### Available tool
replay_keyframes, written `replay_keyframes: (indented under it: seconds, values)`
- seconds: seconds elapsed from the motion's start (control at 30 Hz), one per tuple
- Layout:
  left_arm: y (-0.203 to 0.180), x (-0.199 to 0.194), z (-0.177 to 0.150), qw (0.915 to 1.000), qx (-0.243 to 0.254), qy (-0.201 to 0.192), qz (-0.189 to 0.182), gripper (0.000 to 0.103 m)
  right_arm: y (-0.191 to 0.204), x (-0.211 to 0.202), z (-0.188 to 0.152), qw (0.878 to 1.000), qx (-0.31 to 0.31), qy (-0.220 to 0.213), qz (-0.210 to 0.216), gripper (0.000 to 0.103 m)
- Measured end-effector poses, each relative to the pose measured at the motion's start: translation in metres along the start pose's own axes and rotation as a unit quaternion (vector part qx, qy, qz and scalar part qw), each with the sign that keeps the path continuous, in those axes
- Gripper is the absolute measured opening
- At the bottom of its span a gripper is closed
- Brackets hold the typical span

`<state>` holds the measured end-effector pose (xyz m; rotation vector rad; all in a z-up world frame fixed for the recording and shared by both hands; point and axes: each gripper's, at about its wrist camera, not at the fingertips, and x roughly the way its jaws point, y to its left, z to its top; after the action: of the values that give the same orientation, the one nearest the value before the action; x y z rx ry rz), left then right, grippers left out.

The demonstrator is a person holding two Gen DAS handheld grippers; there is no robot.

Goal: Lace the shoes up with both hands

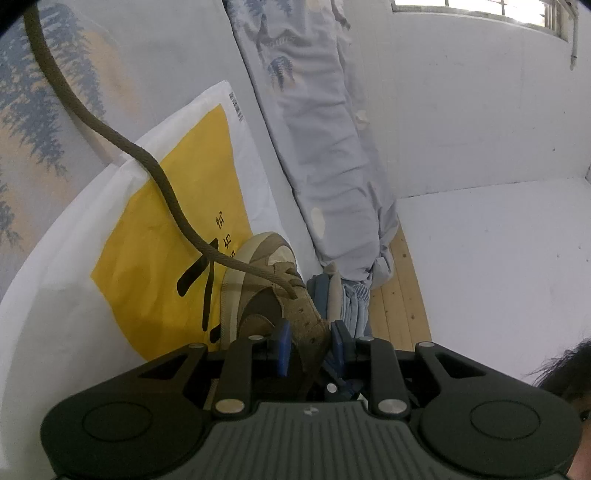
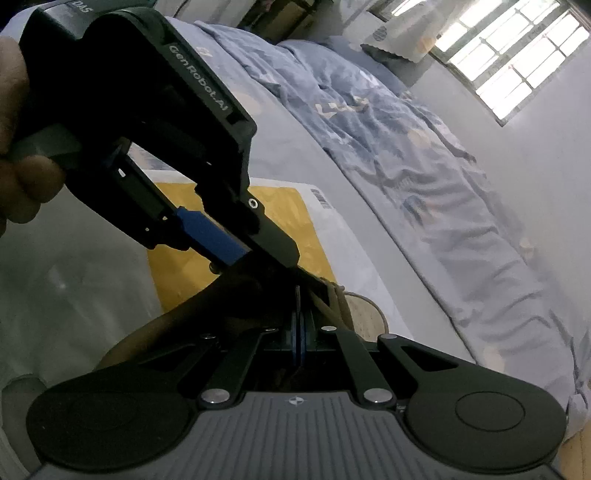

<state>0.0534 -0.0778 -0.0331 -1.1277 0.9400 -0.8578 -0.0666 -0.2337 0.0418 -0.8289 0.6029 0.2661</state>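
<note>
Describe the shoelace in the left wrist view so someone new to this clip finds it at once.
Start at the white bag with the big yellow panel lying on the bed. On its right edge stands a tan and olive sneaker, its rear pinched in the left gripper. The shoelace is the thick olive-brown braided cord rising from its eyelets across the yellow to the top left corner, the only rope-like thing there.

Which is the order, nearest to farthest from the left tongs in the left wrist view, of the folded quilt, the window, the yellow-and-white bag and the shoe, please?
1. The shoe, clamped between the left tongs.
2. The yellow-and-white bag, under the shoe, spreading left.
3. The folded quilt, beyond the shoe, running up the middle.
4. The window, top right, on the far wall.
</note>
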Motion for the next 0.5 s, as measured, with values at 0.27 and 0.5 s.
replay_keyframes:
  seconds: [0.27,0.5]
  values:
    - [-0.006,0.002,-0.003,1.0000,0.006,-0.001,0.004,0.021,0.000,0.002,0.000,1.000,-0.013,0.005,0.007,0.000]
    - [-0.020,0.004,-0.006,0.9987,0.046,0.002,0.020,0.021,-0.001,0.008,0.004,1.000,-0.030,0.010,0.002,0.000]
